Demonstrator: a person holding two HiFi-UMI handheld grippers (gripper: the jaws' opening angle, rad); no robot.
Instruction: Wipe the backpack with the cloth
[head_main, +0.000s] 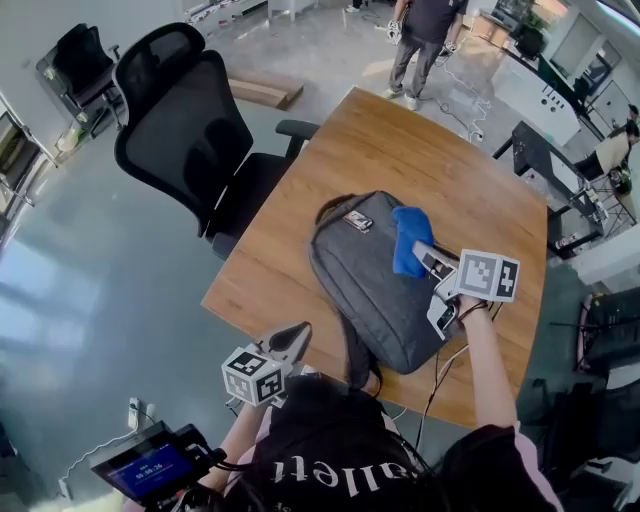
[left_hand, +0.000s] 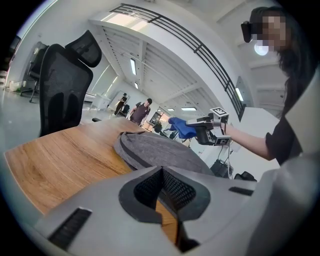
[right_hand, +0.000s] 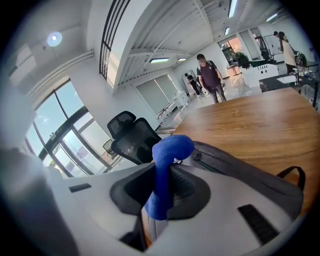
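**Blue cloth at the grey pack, wipe ready to run**

A broad wooden table (head_main: 400, 150) stands in an open office hall with a grey floor. A black mesh office chair (head_main: 180, 120) is parked off its left corner. Nearest that side, the left gripper (head_main: 290, 342) hangs by the table's near edge, well apart from the work. Its jaws are pressed together with nothing between them.

In the middle of the table lies the grey fabric backpack (head_main: 375, 285), flat, with a dark strap trailing toward the near edge. Its face looks even and softly domed, and I can pick out no stain from here. Over its upper right part is the soft blue cloth (head_main: 408, 240), a bunched wad with the right gripper (head_main: 425, 258) clamped tight on it. Whether the wad presses the fabric or hovers just above it, I cannot tell.

I'd judge the wiping step is in hand, and early. The next move calls for laying the wad down firmly and drawing it across the panel. The free gripper may need to steady the pack so it doesn't slide
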